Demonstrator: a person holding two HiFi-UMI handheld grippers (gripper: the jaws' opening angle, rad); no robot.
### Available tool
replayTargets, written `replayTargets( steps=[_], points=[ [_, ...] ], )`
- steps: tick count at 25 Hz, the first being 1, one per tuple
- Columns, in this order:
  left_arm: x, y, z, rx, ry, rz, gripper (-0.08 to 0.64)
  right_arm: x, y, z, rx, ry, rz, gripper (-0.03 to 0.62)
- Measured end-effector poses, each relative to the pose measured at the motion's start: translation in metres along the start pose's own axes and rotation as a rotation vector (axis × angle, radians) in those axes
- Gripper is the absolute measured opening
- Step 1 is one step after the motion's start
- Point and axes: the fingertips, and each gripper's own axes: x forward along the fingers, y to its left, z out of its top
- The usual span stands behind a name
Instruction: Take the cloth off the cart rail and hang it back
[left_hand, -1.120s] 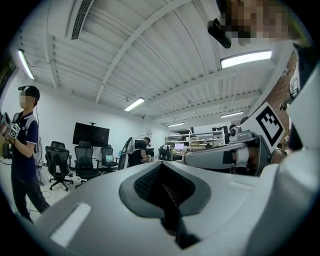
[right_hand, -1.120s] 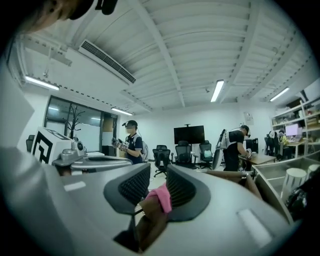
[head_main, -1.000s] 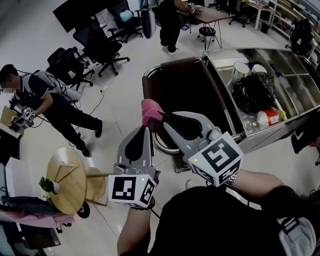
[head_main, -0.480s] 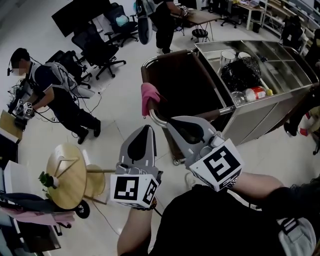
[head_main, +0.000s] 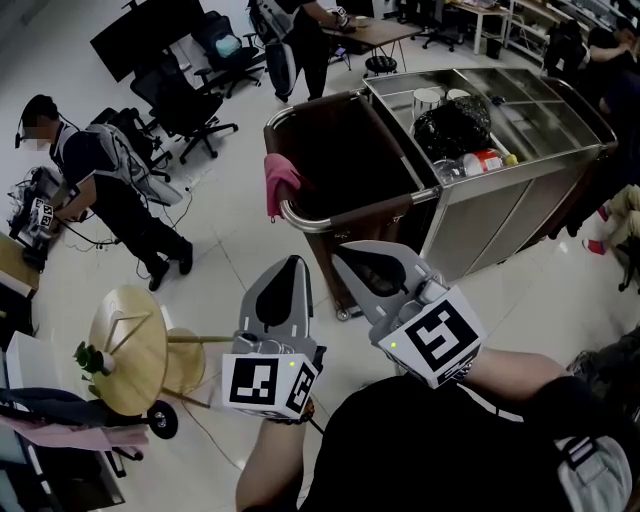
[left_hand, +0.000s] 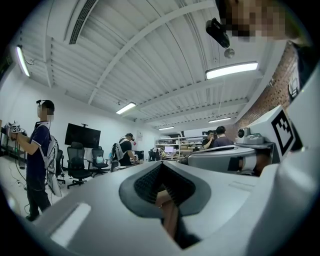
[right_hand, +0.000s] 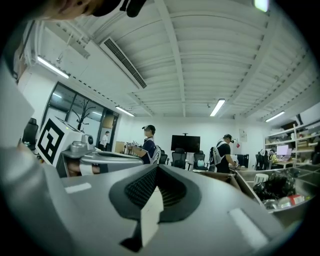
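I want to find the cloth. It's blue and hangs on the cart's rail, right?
Not blue. The cloth is pink, and it does hang on the cart's rail; the head view shows it.

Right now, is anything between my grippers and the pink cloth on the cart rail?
Nothing visible does. The pink cloth hangs on the cart rail; only floor lies between it and the left gripper and right gripper, both shut and empty.
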Motion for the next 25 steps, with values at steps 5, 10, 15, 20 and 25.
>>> replayTargets(
  steps=[5, 10, 15, 20, 25],
  points=[
    [-0.002, -0.018, 0.001, 0.006, 0.002, 0.011, 0.003, -0.019, 0.0, -0.003, 0.008, -0.003, 0.019, 0.0],
    [0.005, -0.034, -0.004, 0.012, 0.009, 0.034, 0.003, -0.03, -0.011, -0.008, 0.016, -0.007, 0.049, 0.0],
    [0.015, -0.045, -0.016, 0.012, 0.023, 0.062, 0.003, -0.037, -0.03, -0.016, 0.027, -0.002, 0.07, 0.0],
    [0.019, -0.05, -0.022, 0.014, 0.03, 0.081, 0.003, -0.038, -0.037, -0.023, 0.027, 0.002, 0.096, 0.0],
    [0.021, -0.052, -0.024, 0.019, 0.033, 0.09, 0.003, -0.039, -0.037, -0.023, 0.022, -0.007, 0.11, 0.0]
  ],
)
